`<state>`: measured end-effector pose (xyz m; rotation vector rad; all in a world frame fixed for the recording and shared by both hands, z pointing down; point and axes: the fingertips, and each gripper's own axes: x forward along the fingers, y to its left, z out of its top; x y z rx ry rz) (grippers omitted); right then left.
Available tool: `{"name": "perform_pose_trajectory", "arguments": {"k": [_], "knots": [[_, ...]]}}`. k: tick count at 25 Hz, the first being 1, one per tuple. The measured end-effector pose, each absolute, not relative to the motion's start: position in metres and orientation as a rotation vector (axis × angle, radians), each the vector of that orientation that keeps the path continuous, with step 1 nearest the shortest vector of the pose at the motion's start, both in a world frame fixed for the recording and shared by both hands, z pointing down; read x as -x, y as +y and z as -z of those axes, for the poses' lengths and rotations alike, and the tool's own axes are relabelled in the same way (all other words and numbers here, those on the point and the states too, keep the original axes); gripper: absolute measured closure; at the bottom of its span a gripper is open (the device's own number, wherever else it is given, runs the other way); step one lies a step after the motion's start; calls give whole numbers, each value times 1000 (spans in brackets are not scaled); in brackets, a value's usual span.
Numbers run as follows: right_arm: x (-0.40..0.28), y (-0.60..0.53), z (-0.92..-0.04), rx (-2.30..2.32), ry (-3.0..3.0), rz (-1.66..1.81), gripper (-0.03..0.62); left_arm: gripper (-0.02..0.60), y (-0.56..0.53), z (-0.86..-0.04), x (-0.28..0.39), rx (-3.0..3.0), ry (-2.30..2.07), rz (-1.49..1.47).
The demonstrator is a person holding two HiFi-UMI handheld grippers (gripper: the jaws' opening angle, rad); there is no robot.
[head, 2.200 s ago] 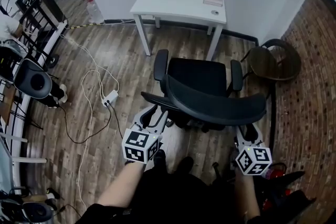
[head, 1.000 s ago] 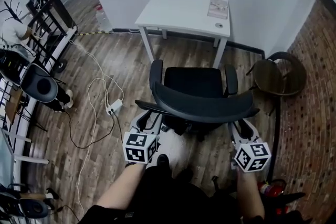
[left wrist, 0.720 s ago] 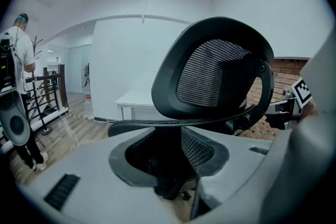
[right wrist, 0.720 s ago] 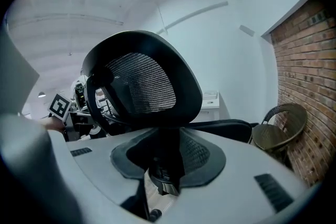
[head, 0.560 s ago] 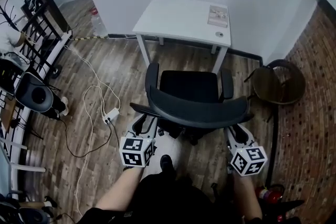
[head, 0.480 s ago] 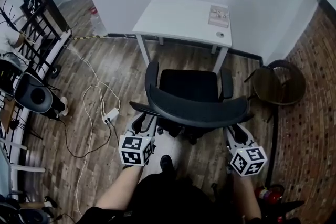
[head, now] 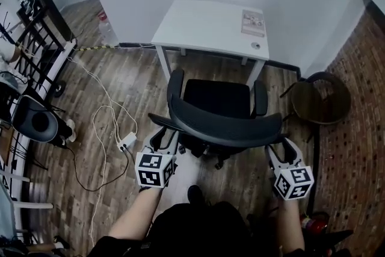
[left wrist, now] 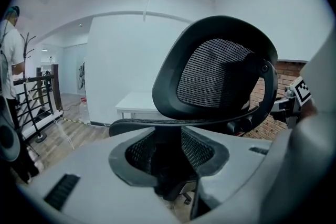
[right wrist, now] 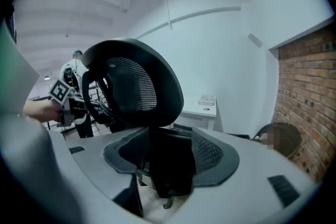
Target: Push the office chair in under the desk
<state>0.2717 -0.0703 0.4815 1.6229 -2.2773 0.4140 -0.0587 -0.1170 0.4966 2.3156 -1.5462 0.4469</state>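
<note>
Left gripper (head: 165, 139): your jaws are clamped on the left end of the office chair (head: 216, 98) backrest (head: 225, 127). In the left gripper view its dark rim fills the gap between them.

Right gripper (head: 284, 151): your jaws are opening. The backrest's right end sits between them, and the pads look clear of it.

Office chair: black, backrest toward you, seat facing away.

Desk (head: 204, 24): white, straight beyond the chair's seat. The seat front is about level with the front desk legs, and most of the seat is out from under the top.

Booklet (head: 253, 22): on the desk, beyond the chair's right armrest.

Round brown chair (head: 319, 94): right of the office chair, apart from it, by the brick wall (head: 355, 129).

Power strip (head: 127, 142): on the wood floor left of the chair, with white cable running from it.
</note>
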Motion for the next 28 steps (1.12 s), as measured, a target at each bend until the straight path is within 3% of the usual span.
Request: {"name": "perform_pose_trajectory", "arguments": {"k": [6,19,28], "knots": [[-273,-74,-498,-1514,-2046,-189,332,446,-126,-494,63,-2361,-1516,-445],[-291,-113,-496,-1377,-2079,-122,327,446,-144,-494,52,-2303,-1577,-412],[-289,-141,-492,-1241,-2158,-90,372,446,-181,-495,54,-2215,-1681,-460]]}}
